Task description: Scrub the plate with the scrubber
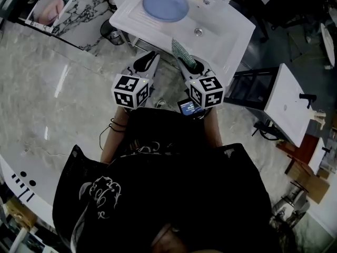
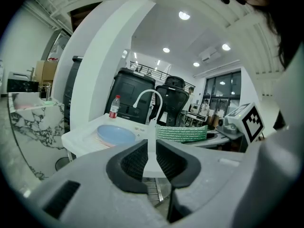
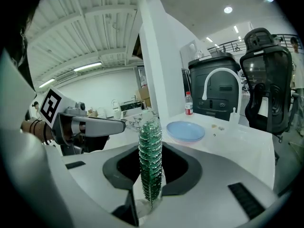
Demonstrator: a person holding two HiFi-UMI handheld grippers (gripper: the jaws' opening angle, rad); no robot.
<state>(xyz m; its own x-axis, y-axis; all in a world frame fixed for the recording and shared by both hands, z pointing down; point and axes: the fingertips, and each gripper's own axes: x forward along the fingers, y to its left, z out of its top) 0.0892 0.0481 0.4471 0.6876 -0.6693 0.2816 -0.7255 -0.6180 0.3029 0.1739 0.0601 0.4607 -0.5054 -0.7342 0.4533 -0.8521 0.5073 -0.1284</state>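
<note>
Green mesh scrubber stands clamped edge-on in our right gripper — ready to wipe. Our left gripper is empty, jaws a sliver apart, probably free to steady the blue plate, which lies on the white sink just ahead.

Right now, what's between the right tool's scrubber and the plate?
Only bare white sink surface. The head view shows nothing lying between the scrubber, clamped in the right tool, and the blue plate. The right gripper view agrees.
</note>
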